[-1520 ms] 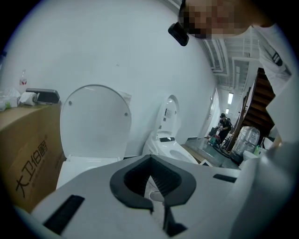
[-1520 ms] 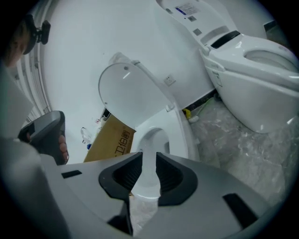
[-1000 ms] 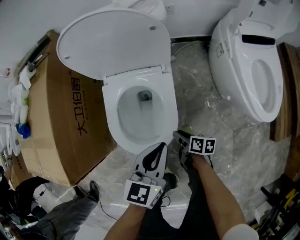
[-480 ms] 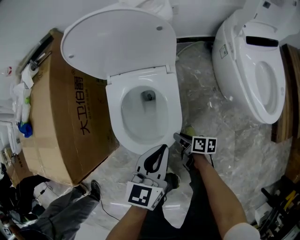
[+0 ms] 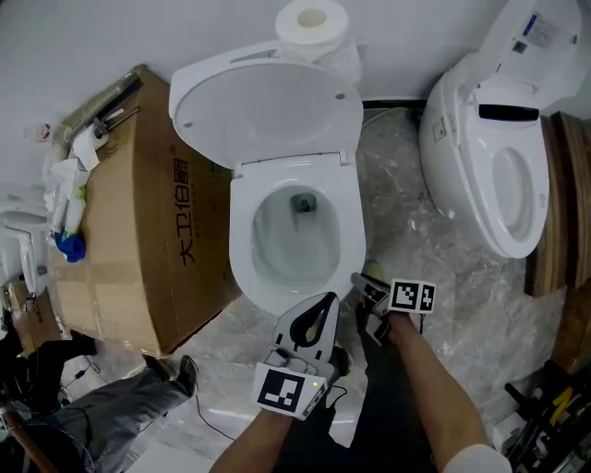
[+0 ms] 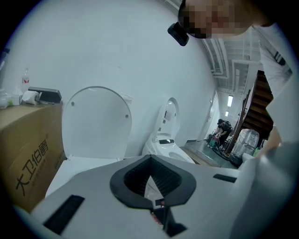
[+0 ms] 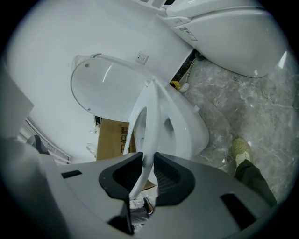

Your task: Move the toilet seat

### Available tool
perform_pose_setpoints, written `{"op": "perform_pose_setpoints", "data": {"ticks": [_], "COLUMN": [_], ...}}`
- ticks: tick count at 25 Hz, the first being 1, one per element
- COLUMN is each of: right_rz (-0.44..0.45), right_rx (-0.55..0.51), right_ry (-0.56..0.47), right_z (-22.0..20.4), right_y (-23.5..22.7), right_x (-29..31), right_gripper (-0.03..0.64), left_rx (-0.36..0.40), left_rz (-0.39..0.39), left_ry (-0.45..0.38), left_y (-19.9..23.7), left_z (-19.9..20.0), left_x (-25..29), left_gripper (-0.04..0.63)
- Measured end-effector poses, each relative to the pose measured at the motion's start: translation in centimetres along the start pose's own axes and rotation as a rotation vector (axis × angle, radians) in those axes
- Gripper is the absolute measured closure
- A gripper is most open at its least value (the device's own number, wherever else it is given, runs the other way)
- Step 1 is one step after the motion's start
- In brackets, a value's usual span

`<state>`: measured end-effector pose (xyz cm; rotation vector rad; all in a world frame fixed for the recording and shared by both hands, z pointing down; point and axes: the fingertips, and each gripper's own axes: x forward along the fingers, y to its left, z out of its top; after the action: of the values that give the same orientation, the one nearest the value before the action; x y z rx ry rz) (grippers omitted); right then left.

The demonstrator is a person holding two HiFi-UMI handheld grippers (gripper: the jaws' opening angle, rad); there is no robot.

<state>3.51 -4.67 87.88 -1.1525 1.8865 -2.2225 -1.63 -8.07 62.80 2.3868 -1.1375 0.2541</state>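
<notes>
**Marble floor [image 5: 434,268], toilet against white wall**

Toilet seat [image 7: 148,116] sits over the bowl [image 5: 297,236], lid [image 5: 268,106] raised behind. Right hand-held gripper [image 5: 362,285], jaws just closing, pinches the seat's front rim. Left hand-held gripper [image 5: 323,303] just beside it, jaws pressed together, empty. Cardboard box [image 5: 138,212] flanks the bowl.

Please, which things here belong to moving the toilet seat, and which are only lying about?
Belong to the job:
- toilet seat
- right tongs, which have just closed further and grip the seat
- toilet bowl
- raised lid

Only lying about:
- cardboard box
- toilet paper roll
- second toilet
- left tongs, shut and empty
</notes>
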Motion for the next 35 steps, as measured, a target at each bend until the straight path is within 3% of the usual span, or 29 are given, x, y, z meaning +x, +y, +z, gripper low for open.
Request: {"op": "perform_pose_setpoints", "data": {"ticks": [11, 19, 23, 31, 35], "right_rz": [0.116, 0.258, 0.355, 0.442, 0.465], "right_rx": [0.034, 0.082, 0.051, 0.004, -0.088], "right_ry": [-0.035, -0.027, -0.006, 0.003, -0.007], "right_z": [4.6, 9.5, 12.6, 18.7, 21.0], "right_y": [11.3, 17.4, 21.2, 26.2, 28.2], "right_x": [-4.1, -5.3, -5.4, -4.8, -4.2], "right_gripper": [0.522, 0.499, 0.481, 0.456, 0.456], "left_rx": [0.057, 0.080, 0.083, 0.081, 0.070], "left_rz": [-0.040, -0.011, 0.019, 0.074, 0.109], "left_ry": [-0.057, -0.074, -0.086, -0.108, -0.120], "left_y": [-3.9, -3.9, -3.4, -2.2, -1.3], "left_z": [10.2, 15.4, 17.5, 21.2, 22.5], "left_x": [-3.7, -2.6, -1.2, 1.9, 2.8], "left_gripper": [0.588, 0.588, 0.588, 0.588, 0.588]}}
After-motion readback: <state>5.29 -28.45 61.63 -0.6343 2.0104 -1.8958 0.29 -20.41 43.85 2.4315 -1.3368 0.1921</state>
